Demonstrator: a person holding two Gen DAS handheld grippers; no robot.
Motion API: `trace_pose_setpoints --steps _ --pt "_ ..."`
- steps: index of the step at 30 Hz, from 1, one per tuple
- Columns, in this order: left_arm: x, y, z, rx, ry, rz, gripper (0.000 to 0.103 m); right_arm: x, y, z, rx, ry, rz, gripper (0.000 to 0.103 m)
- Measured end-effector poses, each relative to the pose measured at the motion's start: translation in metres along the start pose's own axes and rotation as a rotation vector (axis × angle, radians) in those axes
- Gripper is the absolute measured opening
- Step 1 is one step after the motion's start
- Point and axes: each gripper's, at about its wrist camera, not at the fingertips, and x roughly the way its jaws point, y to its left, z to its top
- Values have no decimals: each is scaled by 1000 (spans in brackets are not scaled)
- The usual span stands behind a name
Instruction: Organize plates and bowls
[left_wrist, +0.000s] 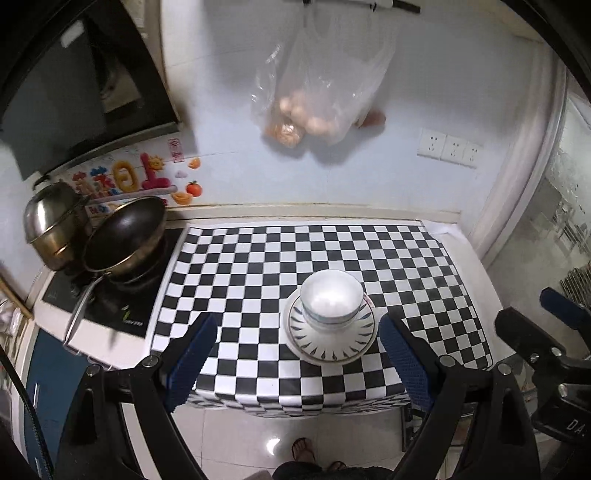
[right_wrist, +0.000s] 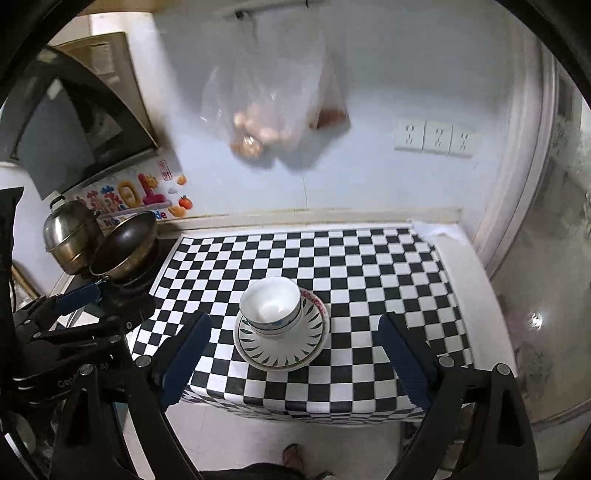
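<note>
A stack of white bowls with blue bands sits on white plates with a dark leaf rim, on the black-and-white checkered table. In the right wrist view the bowls rest on the plates, and a red-patterned rim shows at the stack's far right. My left gripper hovers over the table's near edge, open, with nothing between its blue pads; the stack lies beyond it. My right gripper hangs likewise, open and empty. Each gripper shows at the other view's edge, the right one and the left one.
A dark wok and a steel pot stand on a black cooktop left of the table. A clear plastic bag of round foods hangs on the wall, wall sockets to its right. A person's feet show on the floor.
</note>
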Motion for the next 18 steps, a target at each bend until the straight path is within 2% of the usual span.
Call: trace_pose_setpoints --steps 9,18 --pt "-67 -8 -39 -32 -63 56 90 -68 2 -34 -47 -50 33 95" --pt "-96 -8 -61 -53 -73 59 90 -114 -5 -54 -44 -104 0 95"
